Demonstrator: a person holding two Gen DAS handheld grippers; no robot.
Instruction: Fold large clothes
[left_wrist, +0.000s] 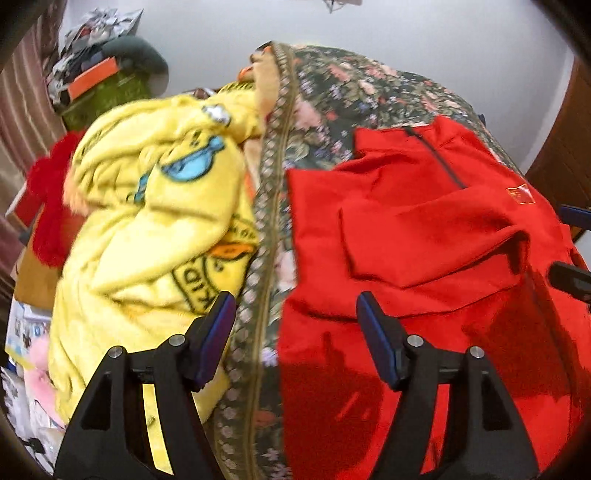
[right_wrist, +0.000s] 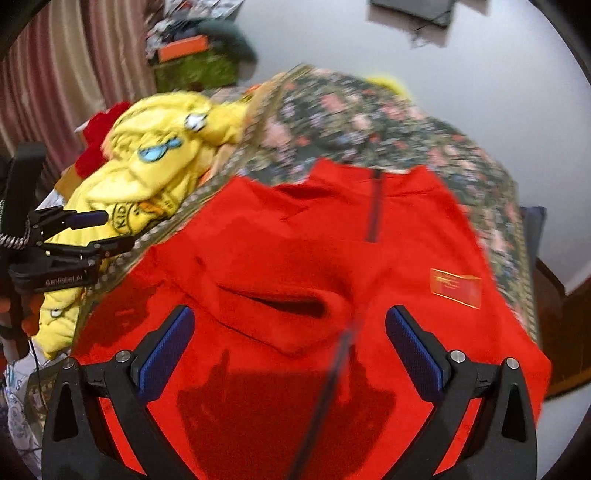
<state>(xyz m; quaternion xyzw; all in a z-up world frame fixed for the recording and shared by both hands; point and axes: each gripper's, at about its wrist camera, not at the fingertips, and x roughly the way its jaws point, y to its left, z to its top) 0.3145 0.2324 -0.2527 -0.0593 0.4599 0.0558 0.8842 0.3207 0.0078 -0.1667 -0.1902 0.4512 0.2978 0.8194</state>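
A large red zip jacket (left_wrist: 424, 236) lies spread on a floral bed cover (left_wrist: 332, 96), one sleeve folded across its front. It also shows in the right wrist view (right_wrist: 332, 266), with a dark zip and a small gold chest badge (right_wrist: 456, 286). My left gripper (left_wrist: 295, 306) is open and empty, above the jacket's left edge and the cover's patterned border. My right gripper (right_wrist: 290, 321) is open and empty, above the jacket's lower front near the sleeve cuff. The left gripper also shows in the right wrist view (right_wrist: 110, 229) at the far left.
A crumpled yellow cartoon blanket (left_wrist: 155, 221) lies left of the jacket, with a red fluffy item (left_wrist: 48, 206) beyond it. A cluttered pile with an orange box (left_wrist: 96, 77) stands at the back left by a striped curtain (right_wrist: 66, 81). A brown wooden door (left_wrist: 569, 147) is at the right.
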